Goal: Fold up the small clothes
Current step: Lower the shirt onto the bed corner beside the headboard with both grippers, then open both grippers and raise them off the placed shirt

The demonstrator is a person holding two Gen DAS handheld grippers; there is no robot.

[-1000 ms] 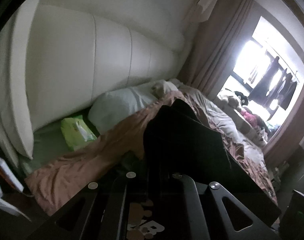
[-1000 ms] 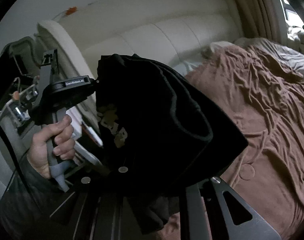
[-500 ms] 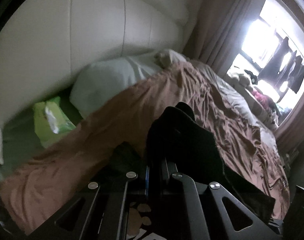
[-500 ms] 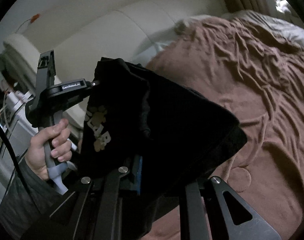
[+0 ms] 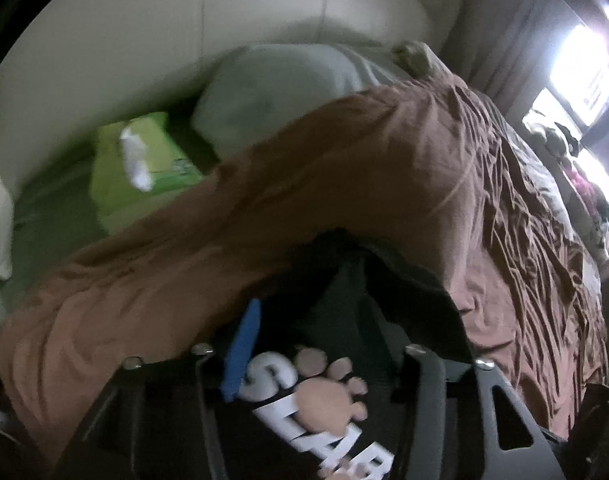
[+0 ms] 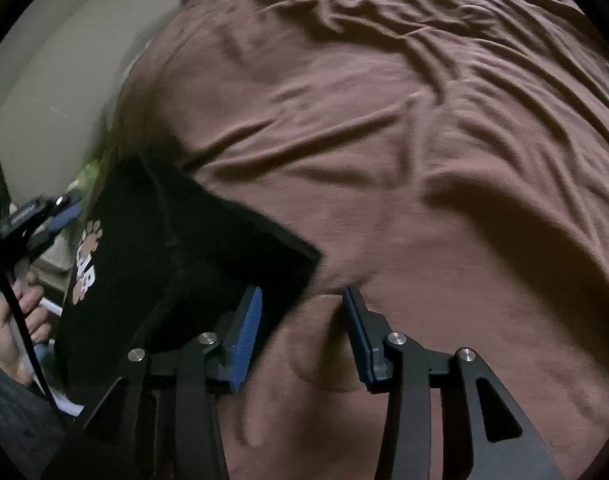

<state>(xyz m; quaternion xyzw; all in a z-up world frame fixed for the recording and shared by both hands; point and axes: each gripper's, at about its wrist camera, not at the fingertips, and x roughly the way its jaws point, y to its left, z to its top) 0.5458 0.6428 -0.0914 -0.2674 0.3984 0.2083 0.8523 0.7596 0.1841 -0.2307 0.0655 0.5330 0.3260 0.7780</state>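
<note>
Opening, both grippers: right gripper clear of black garment; left gripper right finger hidden under garment; bedspread blurred.

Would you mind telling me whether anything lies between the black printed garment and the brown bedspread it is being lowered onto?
Nothing visible does. The black printed garment hangs over bare, wrinkled brown bedspread. The green tissue pack and pale pillow sit off by the headboard, clear of it.
</note>
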